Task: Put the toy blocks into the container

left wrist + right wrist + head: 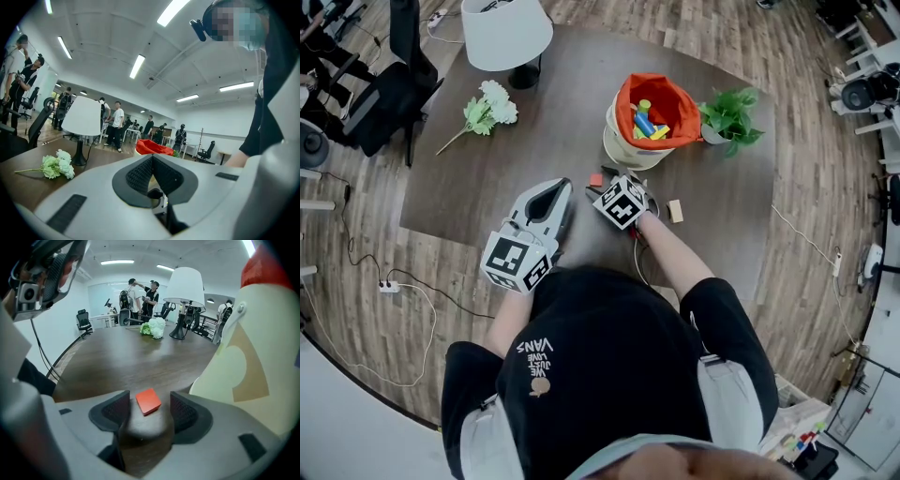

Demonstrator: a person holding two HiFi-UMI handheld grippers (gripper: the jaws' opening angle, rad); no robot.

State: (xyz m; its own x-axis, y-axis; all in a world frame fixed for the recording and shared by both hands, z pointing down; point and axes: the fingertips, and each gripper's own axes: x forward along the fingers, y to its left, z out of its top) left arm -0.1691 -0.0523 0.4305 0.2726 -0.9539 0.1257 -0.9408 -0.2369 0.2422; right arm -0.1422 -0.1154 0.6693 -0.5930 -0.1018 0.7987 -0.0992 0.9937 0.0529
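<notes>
- We see a dark wooden table (487,178) from above, with a person holding a gripper in each hand near its near edge.
- The right gripper (150,405) has its jaws wide apart. A small red block (148,401) lies flat on the table between them, and neither pad touches it.
- Just beyond the red block stands the container (628,145), a cream fabric bag with an orange lining, in the right half of the table.
- The bag holds several coloured blocks (647,124), yellow, blue and green.
- A pale wooden block (675,210) lies on the table beside the right gripper, towards the right edge.
- The left gripper (152,159) has its jaws together, with nothing between them.
- A white lamp (506,33) and white flowers (490,108) sit near the far edge, and a green plant (729,117) sits by the right edge.
</notes>
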